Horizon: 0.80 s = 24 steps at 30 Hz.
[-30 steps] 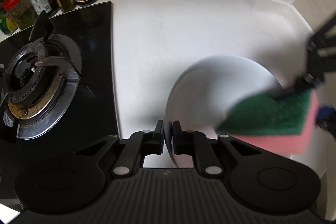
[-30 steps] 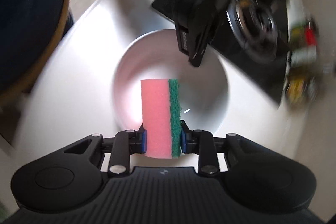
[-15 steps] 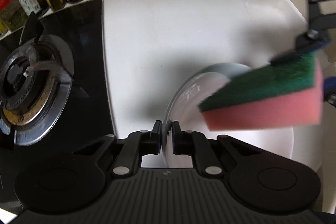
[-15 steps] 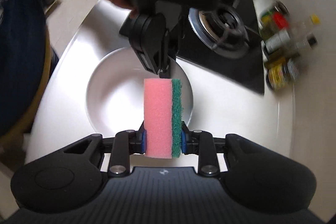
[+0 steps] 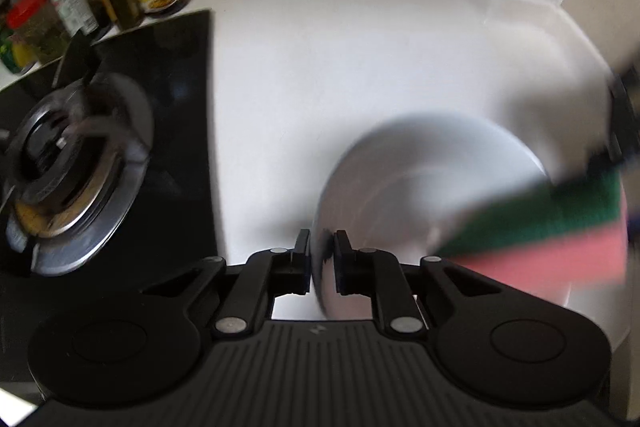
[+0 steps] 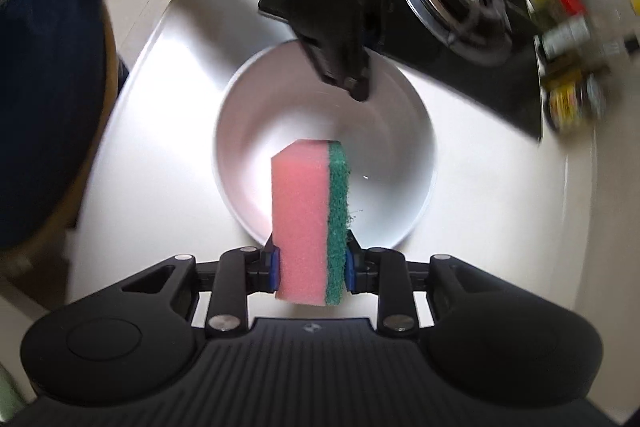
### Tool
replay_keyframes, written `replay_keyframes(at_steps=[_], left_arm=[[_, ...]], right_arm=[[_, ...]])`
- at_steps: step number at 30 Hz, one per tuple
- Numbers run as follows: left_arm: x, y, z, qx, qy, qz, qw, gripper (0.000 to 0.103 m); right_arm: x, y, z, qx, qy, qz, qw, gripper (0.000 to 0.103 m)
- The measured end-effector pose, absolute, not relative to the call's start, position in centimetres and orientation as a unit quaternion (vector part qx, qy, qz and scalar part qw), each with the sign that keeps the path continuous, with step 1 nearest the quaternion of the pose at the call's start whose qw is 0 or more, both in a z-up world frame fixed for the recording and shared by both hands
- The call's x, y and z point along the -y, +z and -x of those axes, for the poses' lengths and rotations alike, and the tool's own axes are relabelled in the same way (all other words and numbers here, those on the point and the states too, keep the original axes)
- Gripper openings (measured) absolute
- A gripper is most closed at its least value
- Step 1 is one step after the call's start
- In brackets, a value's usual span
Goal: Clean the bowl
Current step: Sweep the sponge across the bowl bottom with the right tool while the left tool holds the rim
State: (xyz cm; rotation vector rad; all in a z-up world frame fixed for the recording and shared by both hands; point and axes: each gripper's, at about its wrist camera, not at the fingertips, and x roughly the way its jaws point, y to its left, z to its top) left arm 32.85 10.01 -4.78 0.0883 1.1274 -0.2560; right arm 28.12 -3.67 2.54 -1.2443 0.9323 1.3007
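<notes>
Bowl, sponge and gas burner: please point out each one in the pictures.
bowl (image 6: pixel 384 163), right wrist view, on its inner wall.
sponge (image 6: pixel 300 227), right wrist view, on its pink foam face.
gas burner (image 5: pixel 60 163), left wrist view, on its metal ring.

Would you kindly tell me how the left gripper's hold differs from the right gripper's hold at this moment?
The left gripper pinches the white bowl's thin rim, fingers nearly together; the right gripper clamps the thick pink-and-green sponge, fingers set wider. The bowl's rim is rigid; the sponge is soft foam. Both are shut on something.
</notes>
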Motion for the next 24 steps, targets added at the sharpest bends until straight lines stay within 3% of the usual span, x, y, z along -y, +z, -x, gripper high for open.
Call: replay_keyframes(at_steps=[5,10,19,24], left_arm=[[-7.5,-5.1,-34.2,-0.52,-0.134,-0.065,0.841,0.031],[-7.2,-5.1,-35.1,-0.525,-0.142,-0.068,0.836,0.022],[-8.5,-4.3,-33.6,-0.557,-0.139,-0.043,0.818,0.007],[-10.0,-3.7,-31.7,-0.558,-0.148,-0.006,0.817,0.017]], right_arm=[[4.9,3.8,-28.3,-0.447,0.552,0.378,0.594,0.025],[7.2,5.2,-29.2,-0.448,0.542,0.32,0.635,0.025],[5.4,4.1,-30.7,-0.349,0.484,0.495,0.631,0.025],[2.3,0.6,-29.4,-0.321,0.493,0.585,0.558,0.025]])
